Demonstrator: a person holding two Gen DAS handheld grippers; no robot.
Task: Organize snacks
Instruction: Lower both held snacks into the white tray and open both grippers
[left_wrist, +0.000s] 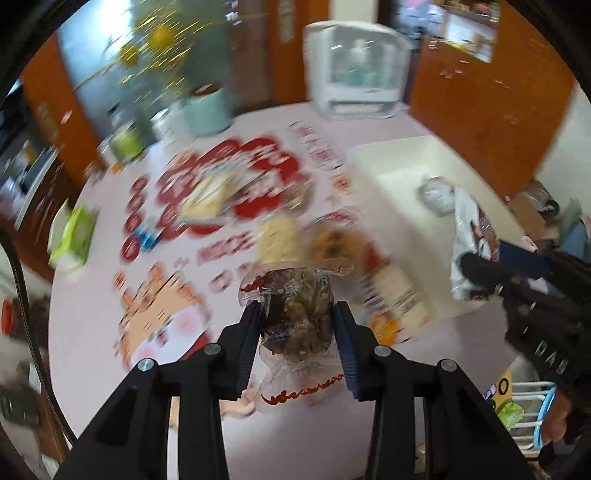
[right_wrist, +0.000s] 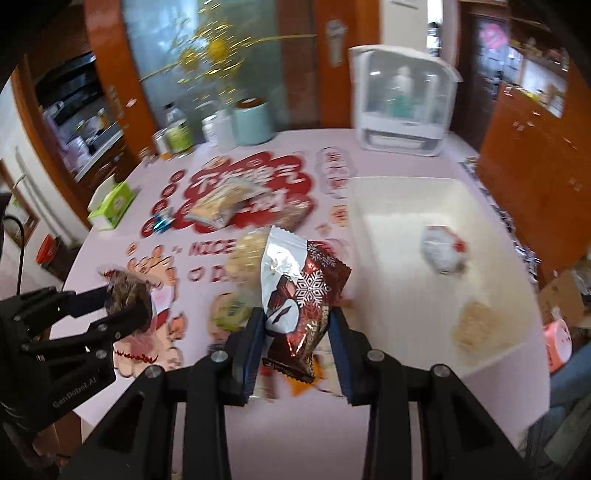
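Observation:
My left gripper (left_wrist: 297, 314) is shut on a clear packet of dark dried snack (left_wrist: 299, 314) and holds it above the pink table; it also shows in the right wrist view (right_wrist: 127, 301). My right gripper (right_wrist: 297, 321) is shut on a dark red and silver snowflake snack bag (right_wrist: 301, 295), held upright just left of the white bin (right_wrist: 373, 206). In the left wrist view the right gripper (left_wrist: 476, 273) holds that bag (left_wrist: 467, 236) over the bin (left_wrist: 399, 155). A silver packet (right_wrist: 443, 251) and a pale cracker pack (right_wrist: 476, 325) lie in the bin.
Several loose snack packs (right_wrist: 225, 203) lie on the printed pink tablecloth (right_wrist: 295, 424). A green tissue box (right_wrist: 112, 203) stands at the left, bottles and a mint pot (right_wrist: 253, 123) at the back, and a white appliance (right_wrist: 402, 107) behind the bin.

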